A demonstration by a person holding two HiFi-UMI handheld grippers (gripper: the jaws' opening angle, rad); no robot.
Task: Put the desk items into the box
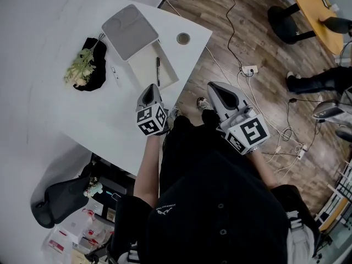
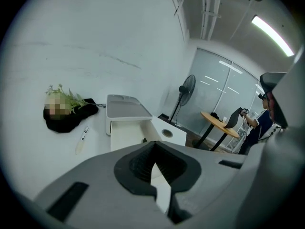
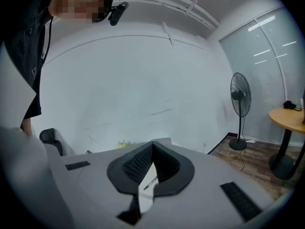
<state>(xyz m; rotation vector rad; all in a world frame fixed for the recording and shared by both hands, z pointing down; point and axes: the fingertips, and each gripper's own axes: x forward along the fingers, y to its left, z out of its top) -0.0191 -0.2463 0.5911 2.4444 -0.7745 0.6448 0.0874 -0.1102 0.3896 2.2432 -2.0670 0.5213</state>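
One black pen lies inside the open white box, along its right wall. A grey lid rests over the box's far end. The box stands near the right edge of the white worktop, with a round cable hole just beyond it at the corner. A white pen lies on the worktop just left of the box. Further left is a black cloth with a bunch of dried flowers on it.

The left gripper hangs above the worktop at the box's near end. It points at the box, with its jaws together and nothing between them. The right gripper is off the worktop's edge, above the wooden floor. Its jaws are likewise closed and empty. Cables and a power strip trail across the floor, and a standing fan shows in the right gripper view.
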